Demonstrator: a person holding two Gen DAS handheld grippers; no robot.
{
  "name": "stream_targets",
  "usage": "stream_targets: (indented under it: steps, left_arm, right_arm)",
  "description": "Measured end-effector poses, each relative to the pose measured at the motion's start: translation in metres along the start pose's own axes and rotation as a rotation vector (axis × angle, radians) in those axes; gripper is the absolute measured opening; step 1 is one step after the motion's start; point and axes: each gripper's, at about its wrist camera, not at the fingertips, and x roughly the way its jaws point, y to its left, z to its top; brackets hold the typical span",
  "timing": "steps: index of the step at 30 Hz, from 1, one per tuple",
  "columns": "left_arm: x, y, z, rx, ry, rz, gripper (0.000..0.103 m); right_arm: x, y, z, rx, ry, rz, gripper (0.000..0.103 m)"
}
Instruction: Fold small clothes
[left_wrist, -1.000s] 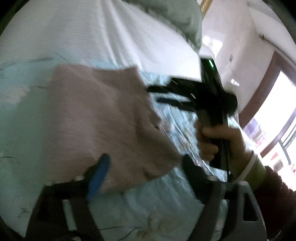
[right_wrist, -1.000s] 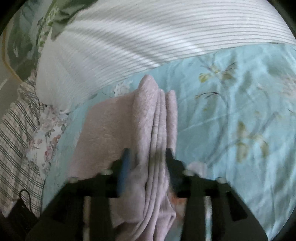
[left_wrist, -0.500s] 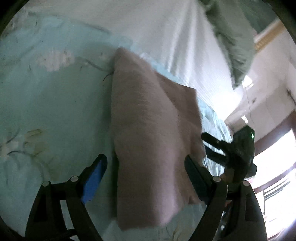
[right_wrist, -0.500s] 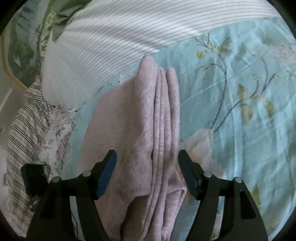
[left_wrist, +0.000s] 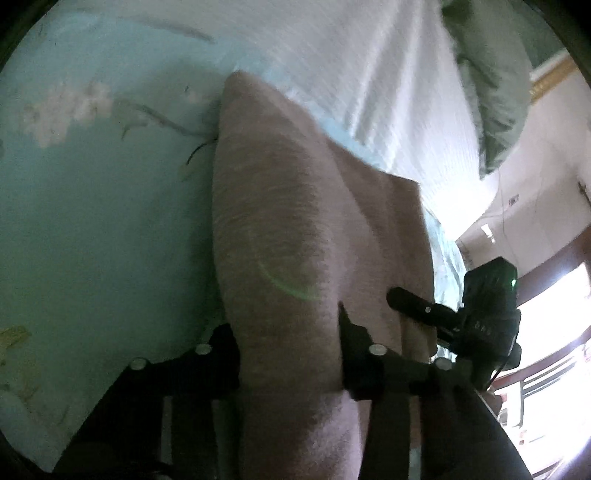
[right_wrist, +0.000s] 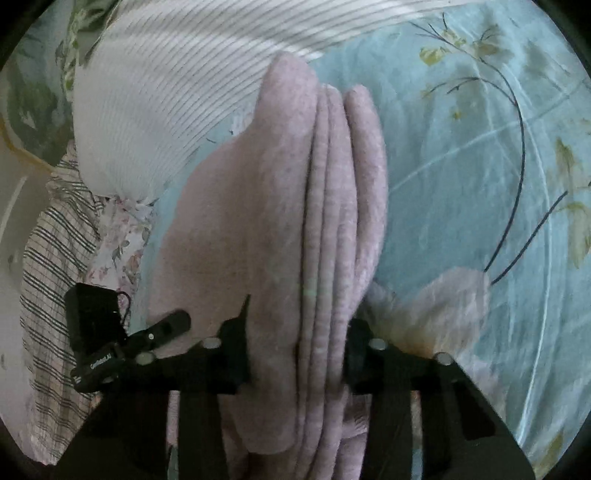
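Observation:
A pink fleecy cloth (left_wrist: 295, 221) lies folded in several layers (right_wrist: 295, 203) on the light-blue floral bedsheet (right_wrist: 480, 184). My left gripper (left_wrist: 288, 350) straddles one end of the fold. Its jaws are closing, and the cloth fills the gap and touches both pads. My right gripper (right_wrist: 297, 343) straddles the stacked edges at the other end, its jaws closing too, with the layers squeezed between the fingers. Each gripper shows in the other's view: the right gripper (left_wrist: 410, 301) at the cloth's right edge, the left gripper (right_wrist: 166, 326) at the lower left.
A white ribbed blanket (right_wrist: 166, 92) lies just beyond the cloth. A plaid cloth (right_wrist: 48, 258) and a flowered fabric (right_wrist: 122, 251) lie at the bed's left side. A grey-green pillow (left_wrist: 491, 74) and a bright window (left_wrist: 554, 350) are to the right.
My left gripper swung round from the cloth's side to its folded end and its wide jaws closed in on it. My right gripper opened wider, sank, then closed on the layers.

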Motion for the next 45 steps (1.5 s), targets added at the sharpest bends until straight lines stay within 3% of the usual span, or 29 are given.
stream_targets:
  steps: [6,10,15,18,22,25,29,34,39,42,43,44,45]
  left_arm:
    - [-0.079,-0.028,-0.037,0.075,-0.076,-0.03,0.038]
    - [-0.13,-0.023,-0.088,0.083,-0.087,-0.028,0.038]
    - [-0.146,0.006,-0.139,0.052,-0.05,0.036,0.039]
    - [-0.134,0.023,-0.156,0.041,-0.019,0.098,0.044]
    - [-0.129,0.027,-0.159,0.051,-0.039,0.14,0.059]
    - [-0.128,0.02,-0.158,0.07,-0.039,0.177,0.062]
    - [-0.142,0.014,-0.154,0.087,-0.044,0.192,0.063]
    - [-0.179,0.0,-0.148,0.137,-0.147,0.23,0.059]
    - [-0.184,-0.017,-0.136,0.192,-0.185,0.202,0.057]
    - [-0.175,-0.022,-0.133,0.206,-0.17,0.18,0.055]
    - [-0.171,-0.023,-0.133,0.206,-0.161,0.166,0.054]
    - [-0.168,-0.024,-0.131,0.207,-0.152,0.154,0.053]
    - [-0.167,-0.026,-0.13,0.212,-0.144,0.14,0.051]
  right_arm:
    - [-0.039,0.047,-0.028,-0.063,-0.006,0.087,0.031]
    - [-0.055,0.074,-0.067,-0.117,0.009,0.161,0.031]
    - [-0.036,0.087,-0.122,-0.186,0.075,0.178,0.031]
    - [-0.017,0.079,-0.139,-0.173,0.105,0.132,0.031]
    - [-0.014,0.067,-0.142,-0.133,0.087,0.107,0.032]
    - [-0.012,0.075,-0.144,-0.165,0.074,0.049,0.035]
    - [-0.015,0.076,-0.145,-0.155,0.073,0.002,0.05]
    - [-0.039,0.076,-0.142,-0.151,0.025,-0.057,0.063]
    - [-0.062,0.091,-0.12,-0.163,-0.116,-0.06,0.063]
    - [-0.048,0.104,-0.108,-0.202,-0.127,-0.101,0.062]
    - [-0.039,0.107,-0.104,-0.21,-0.118,-0.133,0.055]
    - [-0.032,0.108,-0.101,-0.212,-0.101,-0.146,0.027]
    - [-0.022,0.11,-0.099,-0.21,-0.067,-0.151,0.009]
